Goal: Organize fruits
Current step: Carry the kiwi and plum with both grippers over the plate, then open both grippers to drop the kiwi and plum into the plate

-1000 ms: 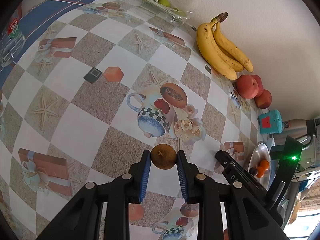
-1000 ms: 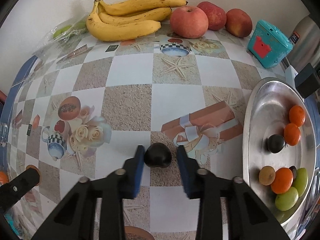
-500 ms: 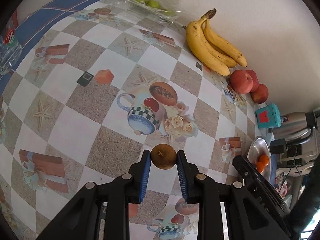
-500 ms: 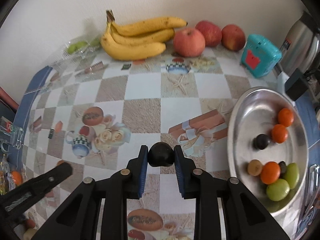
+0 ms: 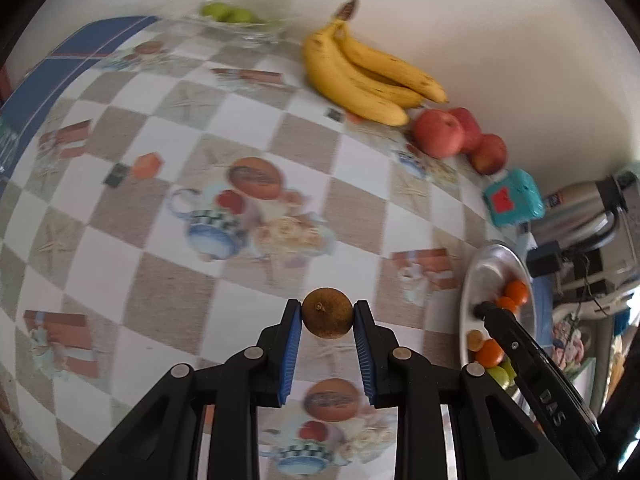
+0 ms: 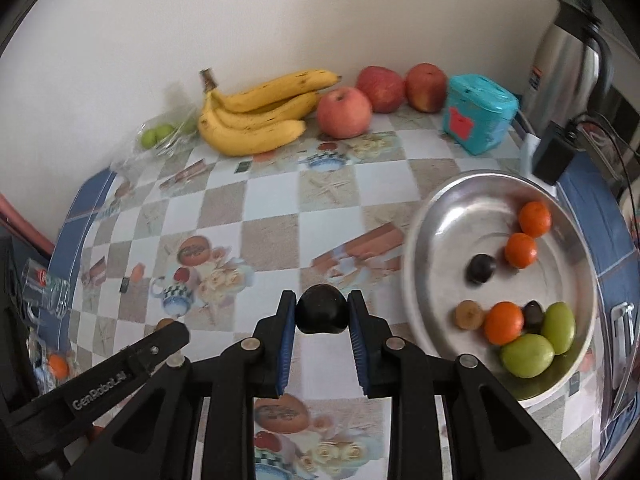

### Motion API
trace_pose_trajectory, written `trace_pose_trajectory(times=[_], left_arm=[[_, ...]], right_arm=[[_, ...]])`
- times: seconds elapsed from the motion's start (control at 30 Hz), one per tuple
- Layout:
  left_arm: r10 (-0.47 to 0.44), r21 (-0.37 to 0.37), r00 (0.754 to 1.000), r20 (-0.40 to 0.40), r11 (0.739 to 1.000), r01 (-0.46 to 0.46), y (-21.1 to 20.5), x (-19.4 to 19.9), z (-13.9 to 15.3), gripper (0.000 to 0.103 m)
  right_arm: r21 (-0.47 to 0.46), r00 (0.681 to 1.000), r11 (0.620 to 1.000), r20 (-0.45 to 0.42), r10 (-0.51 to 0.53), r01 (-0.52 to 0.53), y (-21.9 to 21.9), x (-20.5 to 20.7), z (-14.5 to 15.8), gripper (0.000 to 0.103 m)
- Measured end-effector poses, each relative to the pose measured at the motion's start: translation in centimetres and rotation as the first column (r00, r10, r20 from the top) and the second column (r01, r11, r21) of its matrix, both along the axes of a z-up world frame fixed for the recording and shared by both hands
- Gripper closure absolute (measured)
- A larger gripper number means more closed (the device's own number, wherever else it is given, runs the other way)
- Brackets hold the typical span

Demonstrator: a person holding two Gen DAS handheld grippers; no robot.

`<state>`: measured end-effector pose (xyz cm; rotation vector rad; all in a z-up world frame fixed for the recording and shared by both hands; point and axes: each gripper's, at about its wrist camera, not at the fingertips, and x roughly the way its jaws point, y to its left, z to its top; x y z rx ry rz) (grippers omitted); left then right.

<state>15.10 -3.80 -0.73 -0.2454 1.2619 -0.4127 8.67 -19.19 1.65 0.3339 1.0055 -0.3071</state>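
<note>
Round rough-skinned brown fruit (image 5: pixel 327 319) between ribbed blue pads (image 5: pixel 291 350)

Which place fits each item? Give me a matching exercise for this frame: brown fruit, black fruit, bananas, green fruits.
Items:
1. brown fruit
2. black fruit
3. bananas
4. green fruits

Places:
A. in the metal dish
B. against the wall
C. between the left gripper pads
D. between the right gripper pads

Pairs: 1-C, 2-D, 3-B, 4-A
</note>
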Motion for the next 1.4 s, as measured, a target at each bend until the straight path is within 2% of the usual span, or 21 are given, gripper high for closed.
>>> trace_pose_trajectory(times=[0.07, 0.2, 0.27, 0.47, 0.6, 0.93, 1.2, 1.3, 1.37, 1.4], left_arm=[[-0.036, -0.004, 0.999, 0.010, 0.999, 0.036, -1.5, -0.5, 0.3, 0.075], [-0.114, 0.009, 0.993, 0.026, 0.994, 0.113, -4.8, -1.9, 0.8, 0.075], [-0.163, 0.024, 0.986, 0.038, 0.986, 0.162, -6.9, -2.9, 1.0, 0.075], [-0.289, 0.029, 0.954, 0.080, 0.957, 0.288, -12.2, -5.5, 1.7, 0.075], [-0.345, 0.079, 0.923, 0.171, 0.938, 0.337, -15.0, -6.4, 2.1, 0.075], [-0.378, 0.080, 0.905, 0.198, 0.926, 0.369, -17.5, -6.2, -0.4, 0.075], [-0.366, 0.080, 0.910, 0.195, 0.931, 0.357, -17.3, -5.9, -0.7, 0.073], [-0.365, 0.077, 0.910, 0.197, 0.931, 0.357, -17.2, -5.8, -0.6, 0.065], [-0.361, 0.076, 0.911, 0.200, 0.933, 0.353, -17.1, -5.8, -0.5, 0.050], [-0.358, 0.073, 0.912, 0.201, 0.934, 0.351, -17.0, -5.7, -0.4, 0.048]], right_arm=[[-0.025, 0.999, 0.999, -0.018, -0.046, 0.046, -2.1, -0.7, 0.1, 0.076], [0.006, 0.989, 0.989, -0.007, -0.151, 0.151, -6.7, -2.6, 0.5, 0.076], [-0.009, 0.979, 0.979, -0.011, -0.203, 0.203, -8.7, -3.8, 0.6, 0.076], [-0.068, 0.958, 0.957, -0.013, -0.285, 0.283, -12.5, -6.6, 1.0, 0.076], [-0.049, 0.951, 0.949, 0.003, -0.310, 0.310, -14.2, -7.7, 1.1, 0.076], [0.021, 0.950, 0.950, -0.032, -0.310, 0.310, -15.6, -7.3, -2.1, 0.076], [0.040, 0.953, 0.952, -0.030, -0.302, 0.303, -15.8, -7.0, -2.5, 0.076], [0.056, 0.952, 0.951, -0.025, -0.304, 0.305, -15.9, -7.1, -2.3, 0.075], [0.060, 0.953, 0.951, -0.015, -0.302, 0.302, -15.9, -7.1, -2.1, 0.075], [0.058, 0.953, 0.952, -0.015, -0.302, 0.302, -15.9, -7.1, -2.1, 0.075]])
